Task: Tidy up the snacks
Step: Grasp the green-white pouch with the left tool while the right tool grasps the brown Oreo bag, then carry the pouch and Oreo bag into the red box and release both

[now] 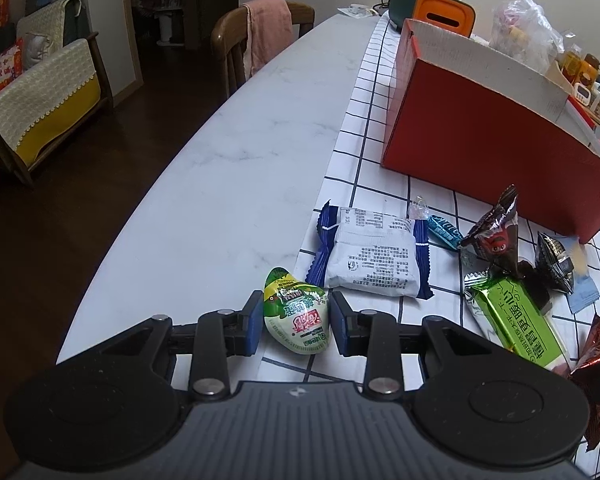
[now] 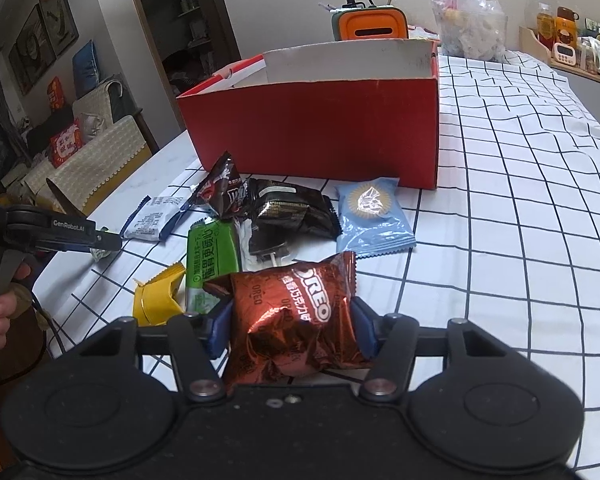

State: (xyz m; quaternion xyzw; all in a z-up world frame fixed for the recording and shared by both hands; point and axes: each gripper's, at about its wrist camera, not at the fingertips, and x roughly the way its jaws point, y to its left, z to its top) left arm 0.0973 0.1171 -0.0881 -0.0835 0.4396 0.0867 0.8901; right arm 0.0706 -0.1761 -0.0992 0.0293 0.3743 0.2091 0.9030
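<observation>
My left gripper (image 1: 296,322) is shut on a green and white egg-shaped snack (image 1: 296,316) at the cloth's left edge. My right gripper (image 2: 290,330) is shut on a brown Oreo packet (image 2: 292,316), just above the cloth. An open red box (image 2: 312,128) stands beyond the snacks; it also shows in the left wrist view (image 1: 484,128). Loose snacks lie before it: a white and blue packet (image 1: 372,256), a green bar (image 2: 211,256), a black packet (image 2: 288,208), a light blue packet (image 2: 374,218), a yellow packet (image 2: 156,296).
A checked cloth (image 2: 520,200) covers the right part of the white marble table (image 1: 240,152). An orange and green container (image 2: 370,26) and a plastic bag (image 2: 468,20) stand behind the box. A chair (image 1: 256,40) stands at the table's far side.
</observation>
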